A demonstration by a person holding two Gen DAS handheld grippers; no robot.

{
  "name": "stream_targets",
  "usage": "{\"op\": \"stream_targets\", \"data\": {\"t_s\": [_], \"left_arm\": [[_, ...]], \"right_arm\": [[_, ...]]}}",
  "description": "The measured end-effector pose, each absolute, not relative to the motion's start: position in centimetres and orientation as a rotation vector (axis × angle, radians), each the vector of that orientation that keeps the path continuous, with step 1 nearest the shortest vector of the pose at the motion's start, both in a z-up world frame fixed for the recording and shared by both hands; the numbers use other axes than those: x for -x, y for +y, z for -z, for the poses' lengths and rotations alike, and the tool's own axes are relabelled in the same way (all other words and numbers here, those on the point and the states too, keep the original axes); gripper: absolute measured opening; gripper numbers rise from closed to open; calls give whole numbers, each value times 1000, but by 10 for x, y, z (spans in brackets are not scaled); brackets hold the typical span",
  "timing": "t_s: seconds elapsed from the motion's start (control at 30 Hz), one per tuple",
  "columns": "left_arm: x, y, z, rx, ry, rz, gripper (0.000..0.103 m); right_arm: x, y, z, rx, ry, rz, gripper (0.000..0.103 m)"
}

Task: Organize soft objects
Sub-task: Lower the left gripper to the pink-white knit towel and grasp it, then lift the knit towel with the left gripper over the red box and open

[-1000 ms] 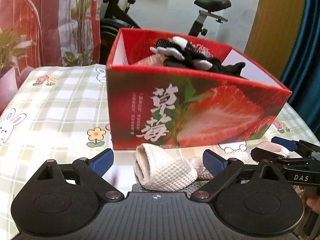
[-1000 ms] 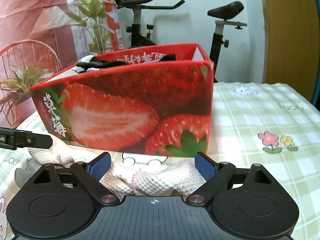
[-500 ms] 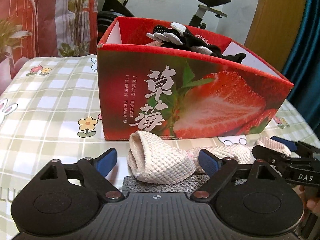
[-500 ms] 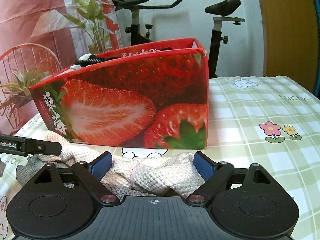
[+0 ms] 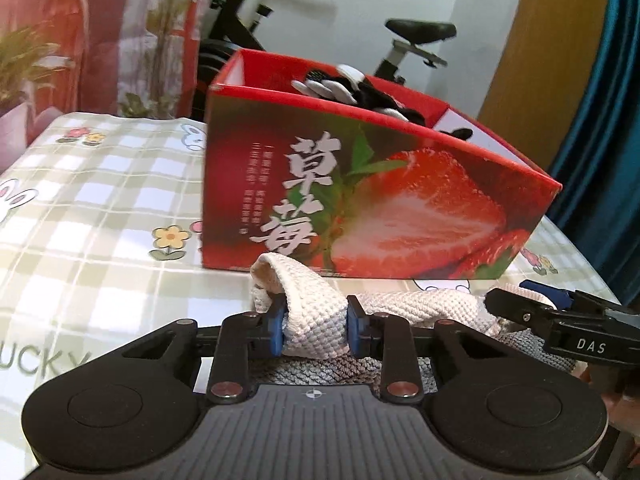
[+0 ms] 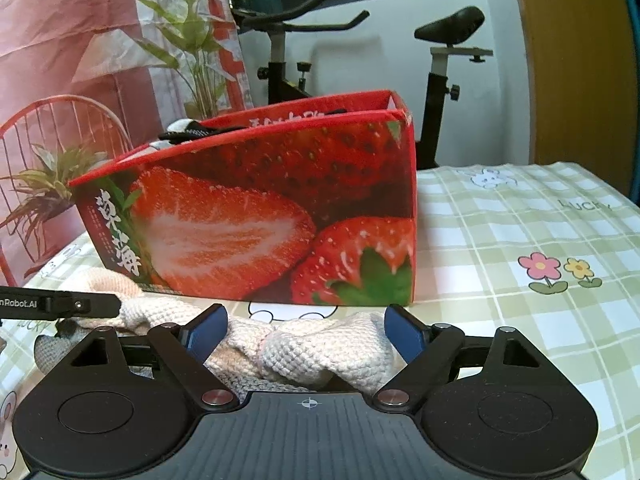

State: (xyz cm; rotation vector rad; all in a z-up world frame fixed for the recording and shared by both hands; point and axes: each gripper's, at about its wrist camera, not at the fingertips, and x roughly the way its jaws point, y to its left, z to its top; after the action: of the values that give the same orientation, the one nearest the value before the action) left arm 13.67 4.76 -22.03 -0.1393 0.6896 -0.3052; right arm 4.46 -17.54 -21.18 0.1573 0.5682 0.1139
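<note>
Your left gripper [image 5: 316,330] had just closed — pads pinching one end of the cream knit cloth [image 5: 320,320], your right gripper [image 6: 306,332] spread wide — the other end lying loose between its fingers.

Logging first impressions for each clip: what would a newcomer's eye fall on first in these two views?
The red strawberry box in the middle of the checked tablecloth, black and white gloves poking above its rim. In front of it lies a cream knitted cloth: the left claw has just closed on one end, while the right claw stands open around the other.
</note>
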Motion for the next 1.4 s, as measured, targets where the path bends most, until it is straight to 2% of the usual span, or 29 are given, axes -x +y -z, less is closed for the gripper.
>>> {"op": "stream_targets", "data": {"t_s": [0.17, 0.33, 0.5, 0.73, 1.0, 1.4], "left_arm": [[-129, 55, 226, 142, 682, 265, 31], [-128, 58, 228, 147, 682, 266, 31], [-125, 60, 233, 155, 684, 273, 32], [-122, 61, 236, 162, 679, 273, 34], [-124, 60, 231, 168, 681, 273, 30], [-114, 57, 191, 170, 580, 331, 28]], "right_arm": [[-38, -179, 209, -173, 525, -84, 81], [-39, -188, 211, -228, 531, -58, 74], [-44, -185, 214, -211, 573, -87, 52], [-52, -186, 217, -230, 635, -144, 46], [-52, -179, 213, -207, 641, -188, 23], [-33, -182, 174, -161, 537, -201, 21]]}}
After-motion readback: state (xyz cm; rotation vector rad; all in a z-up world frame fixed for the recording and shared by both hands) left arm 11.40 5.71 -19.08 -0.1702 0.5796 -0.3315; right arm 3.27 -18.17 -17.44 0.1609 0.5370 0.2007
